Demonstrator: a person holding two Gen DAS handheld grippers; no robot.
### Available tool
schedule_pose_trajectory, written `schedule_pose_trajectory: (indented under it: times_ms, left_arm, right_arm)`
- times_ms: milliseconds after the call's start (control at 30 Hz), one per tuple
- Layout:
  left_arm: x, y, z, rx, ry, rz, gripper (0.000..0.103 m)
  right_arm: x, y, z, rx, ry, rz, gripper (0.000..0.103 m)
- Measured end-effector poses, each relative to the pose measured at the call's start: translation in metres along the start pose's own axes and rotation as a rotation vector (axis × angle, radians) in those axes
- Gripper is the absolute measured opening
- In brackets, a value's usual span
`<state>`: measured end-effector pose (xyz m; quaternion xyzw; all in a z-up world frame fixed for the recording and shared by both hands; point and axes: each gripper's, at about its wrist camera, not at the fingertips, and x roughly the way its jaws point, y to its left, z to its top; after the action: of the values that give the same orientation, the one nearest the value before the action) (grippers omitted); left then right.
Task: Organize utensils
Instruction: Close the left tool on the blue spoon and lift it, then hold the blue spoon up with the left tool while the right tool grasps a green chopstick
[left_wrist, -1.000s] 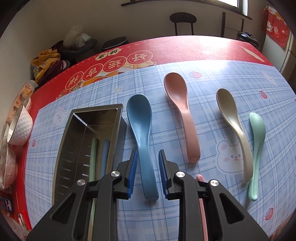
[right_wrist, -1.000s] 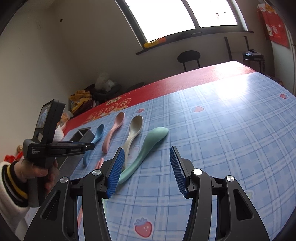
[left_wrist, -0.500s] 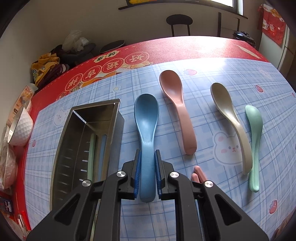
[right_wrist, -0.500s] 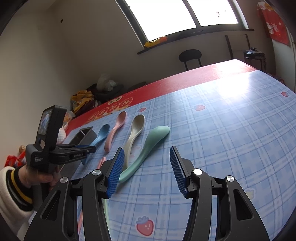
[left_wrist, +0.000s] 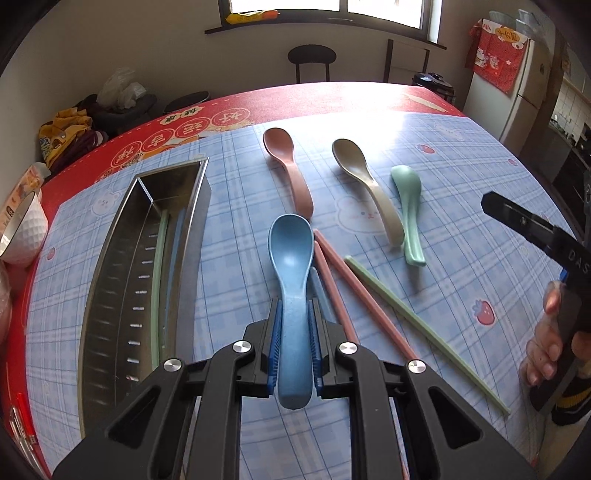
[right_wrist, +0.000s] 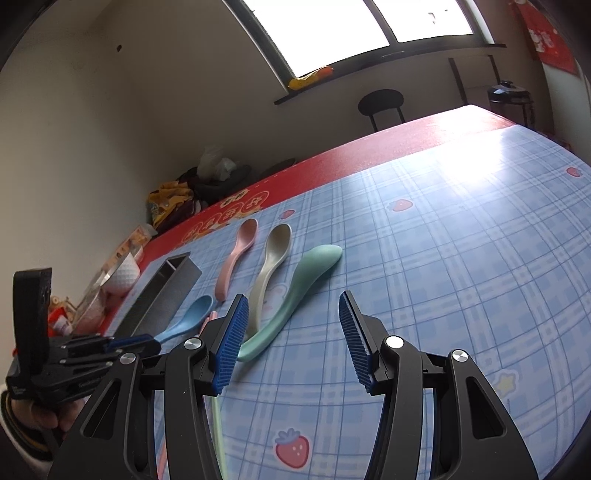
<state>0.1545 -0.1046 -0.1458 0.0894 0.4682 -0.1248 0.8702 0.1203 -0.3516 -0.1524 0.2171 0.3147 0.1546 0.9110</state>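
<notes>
My left gripper (left_wrist: 294, 343) is shut on the handle of a blue spoon (left_wrist: 290, 266) and holds it above the table, right of a long metal utensil box (left_wrist: 122, 280) that has green and blue chopsticks inside. A pink spoon (left_wrist: 288, 166), a beige spoon (left_wrist: 364, 184) and a green spoon (left_wrist: 408, 210) lie on the cloth beyond. Pink chopsticks (left_wrist: 354, 295) and a green chopstick (left_wrist: 424, 328) lie under and right of the blue spoon. My right gripper (right_wrist: 291, 336) is open and empty, just above the table by the green spoon's handle (right_wrist: 291, 306).
A white bowl (left_wrist: 22, 236) stands at the table's left edge next to snack packets. Clothes and bags are piled past the far left corner. A black stool (left_wrist: 312, 61) stands beyond the table. The right hand and its gripper body (left_wrist: 554, 295) show at the right.
My left gripper closed on the blue spoon's handle, then lifted it and pulled it back from the table. The right gripper stayed open and almost still.
</notes>
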Motion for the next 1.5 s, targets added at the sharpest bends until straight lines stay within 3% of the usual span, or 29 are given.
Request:
schedule_pose_trajectory:
  times_ms: [300, 633, 933, 1200, 1367, 1500]
  left_arm:
    - [0.013, 0.009, -0.021, -0.035, 0.074, -0.069, 0.014]
    - [0.024, 0.013, -0.011, -0.051, 0.068, -0.082, 0.015]
    - [0.018, 0.013, -0.018, -0.081, 0.01, -0.091, 0.014]
    - [-0.018, 0.014, -0.039, -0.072, -0.086, -0.096, 0.014]
    - [-0.032, 0.023, -0.051, -0.099, -0.126, -0.107, 0.014]
    - [-0.041, 0.026, -0.061, -0.103, -0.146, -0.126, 0.014]
  right_arm:
    - [-0.001, 0.0, 0.0, 0.002, -0.006, -0.008, 0.05]
    - [0.0, 0.001, -0.001, -0.001, 0.001, 0.006, 0.05]
    - [0.002, -0.001, -0.001, 0.009, 0.017, 0.034, 0.05]
    - [0.006, 0.007, -0.001, -0.037, 0.041, 0.048, 0.05]
    - [0.016, 0.021, -0.006, -0.091, 0.106, 0.031, 0.05]
    - [0.024, 0.045, -0.012, -0.213, 0.18, -0.038, 0.05]
